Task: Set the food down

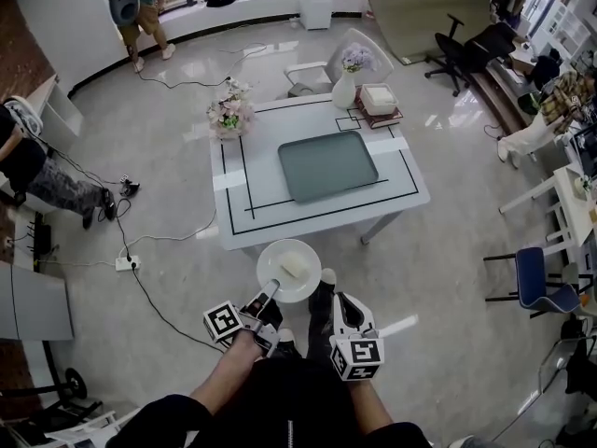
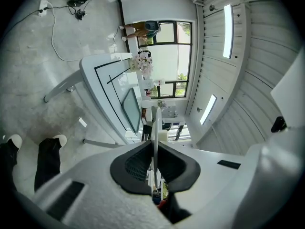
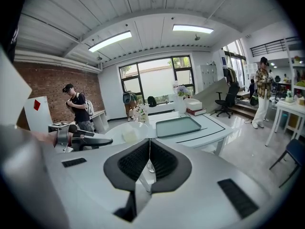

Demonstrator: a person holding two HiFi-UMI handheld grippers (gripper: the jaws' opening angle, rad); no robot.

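At the far left a person (image 1: 37, 171) stands on the shiny floor (image 1: 168, 157). A white power strip (image 1: 127, 262) lies on the floor with a black cord running from it.

Next come the left tongs (image 1: 269, 292). They are clenched on the rim of a round white plate (image 1: 278, 250). In the left gripper view the plate's thin edge sits right between the two black pads, and they press on it. The plate is held flat in the air, over the floor, close to the near edge of the bench (image 1: 401, 180). It does not touch the bench.

The food (image 1: 294, 267) is a small pale block. It lies on the plate, near the middle.

Just to the right of the plate are the right tongs (image 1: 324, 289). They are clenched too, pads together, with nothing in them. They hang beside the plate.

The bench is white with black lines on it. A bunch of pink and white flowers (image 1: 230, 115) stands at its far left corner. A grey-green tray (image 1: 326, 164) lies in the middle with nothing in it. Behind the tray stands a white vase (image 1: 344, 90) with pale flowers. To its right a white box (image 1: 378, 98) sits on some books (image 1: 382, 118).

Far to the right stands a blue chair (image 1: 536, 283).
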